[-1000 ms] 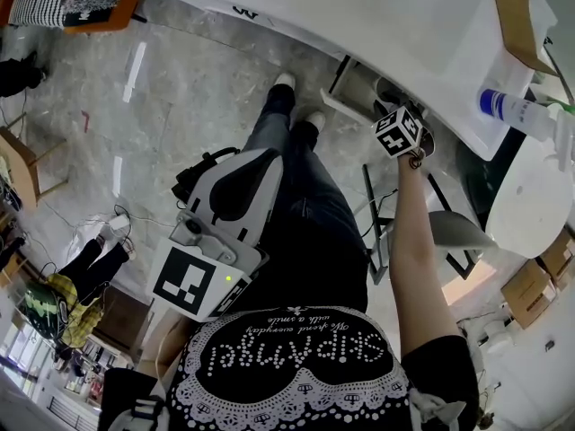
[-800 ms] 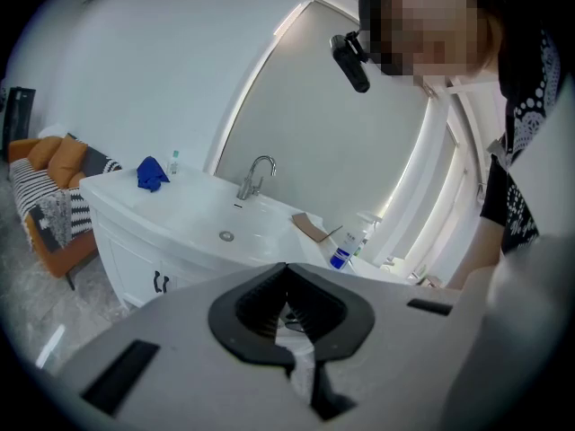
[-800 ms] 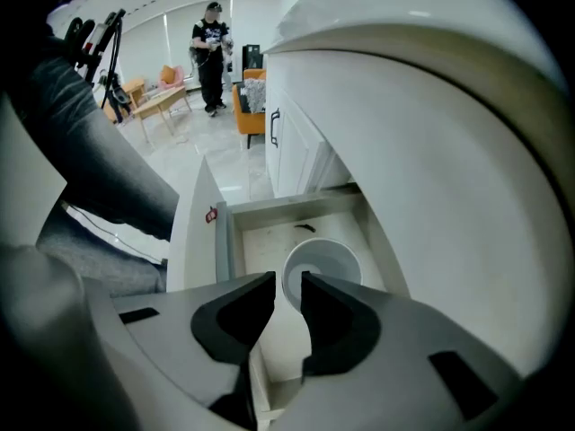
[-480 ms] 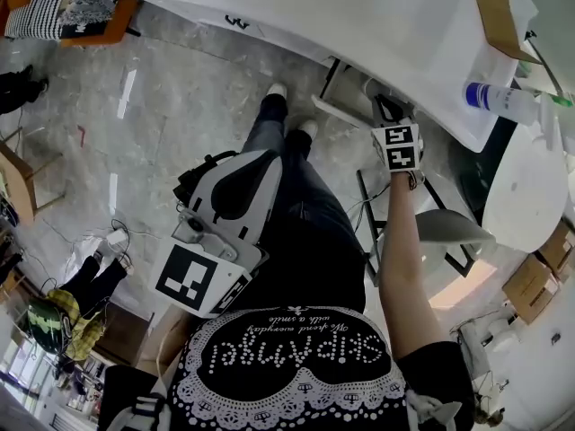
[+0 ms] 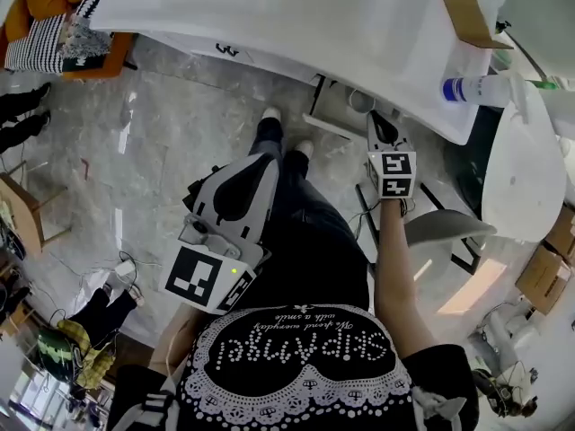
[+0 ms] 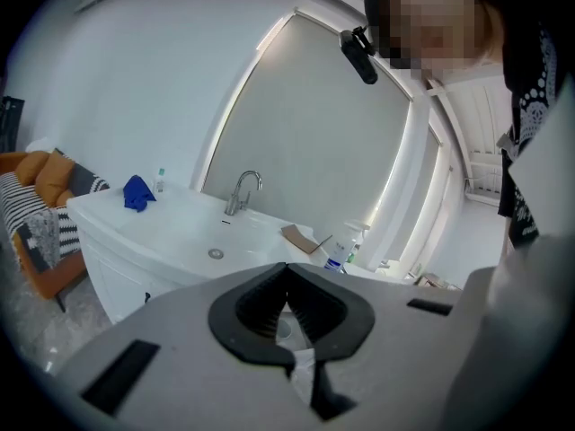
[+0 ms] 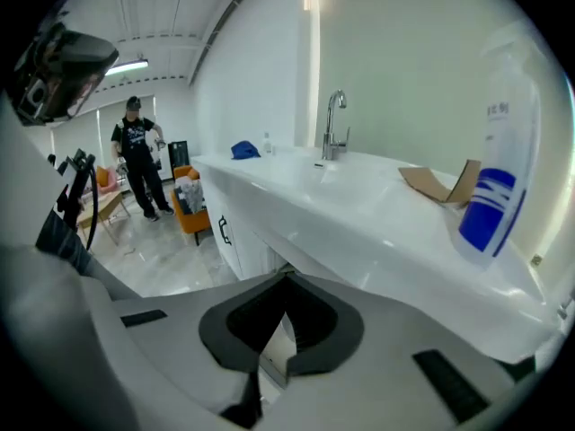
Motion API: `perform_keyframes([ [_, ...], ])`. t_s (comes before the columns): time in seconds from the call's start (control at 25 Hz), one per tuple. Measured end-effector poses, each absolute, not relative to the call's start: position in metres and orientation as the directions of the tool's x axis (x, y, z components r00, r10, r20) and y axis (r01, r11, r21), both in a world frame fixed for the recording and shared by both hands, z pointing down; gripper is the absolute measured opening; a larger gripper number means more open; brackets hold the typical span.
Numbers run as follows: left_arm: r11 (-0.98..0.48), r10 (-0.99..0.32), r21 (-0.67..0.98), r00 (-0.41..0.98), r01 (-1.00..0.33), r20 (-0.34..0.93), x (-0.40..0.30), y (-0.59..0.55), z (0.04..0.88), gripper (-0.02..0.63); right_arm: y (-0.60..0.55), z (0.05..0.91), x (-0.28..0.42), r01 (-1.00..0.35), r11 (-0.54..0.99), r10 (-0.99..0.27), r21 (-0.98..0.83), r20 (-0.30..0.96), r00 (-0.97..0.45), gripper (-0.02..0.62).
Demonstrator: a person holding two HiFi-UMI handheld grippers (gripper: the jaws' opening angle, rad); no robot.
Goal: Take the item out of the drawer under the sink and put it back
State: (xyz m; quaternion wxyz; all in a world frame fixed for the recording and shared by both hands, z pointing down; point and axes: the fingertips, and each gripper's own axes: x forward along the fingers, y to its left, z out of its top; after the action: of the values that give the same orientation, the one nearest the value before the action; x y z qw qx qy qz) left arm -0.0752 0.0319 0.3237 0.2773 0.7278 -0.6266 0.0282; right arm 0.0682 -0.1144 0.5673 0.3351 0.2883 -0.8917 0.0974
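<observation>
My right gripper point(image 5: 378, 127) hangs just below the front edge of the white sink counter point(image 5: 296, 21), at the dark opening under the sink point(image 5: 352, 102). Its jaws have just been closing and now stand shut point(image 7: 286, 281) with nothing between them. The left gripper point(image 5: 256, 162) is held in front of the person's legs, away from the cabinet, and its jaws point(image 6: 287, 268) are shut and empty too. I cannot make out the drawer front or any item from it. A white cabinet door with a black handle point(image 7: 224, 230) shows under the counter.
On the counter stand a faucet point(image 7: 334, 124), a blue cloth point(image 6: 137, 193), a folded cardboard piece point(image 5: 463, 7) and a blue-labelled spray bottle point(image 5: 472, 88). A black metal frame point(image 5: 449, 236) stands at the right. An orange sofa point(image 5: 63, 25) is far left. Another person point(image 7: 139, 155) stands in the room.
The right gripper has risen toward the counter's edge and rolled, so its marker cube shows another face. Left gripper has barely moved.
</observation>
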Motion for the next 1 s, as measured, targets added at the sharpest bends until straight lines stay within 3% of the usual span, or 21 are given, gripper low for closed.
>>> perform_keyframes([
  [1.0,-0.196,-0.941,0.216,0.245,-0.957,0.234,-0.097,0.002,0.276,0.005,-0.076,0.369,0.119,-0.754,0.657,-0.724,0.021,0.295,-0.623,0.017],
])
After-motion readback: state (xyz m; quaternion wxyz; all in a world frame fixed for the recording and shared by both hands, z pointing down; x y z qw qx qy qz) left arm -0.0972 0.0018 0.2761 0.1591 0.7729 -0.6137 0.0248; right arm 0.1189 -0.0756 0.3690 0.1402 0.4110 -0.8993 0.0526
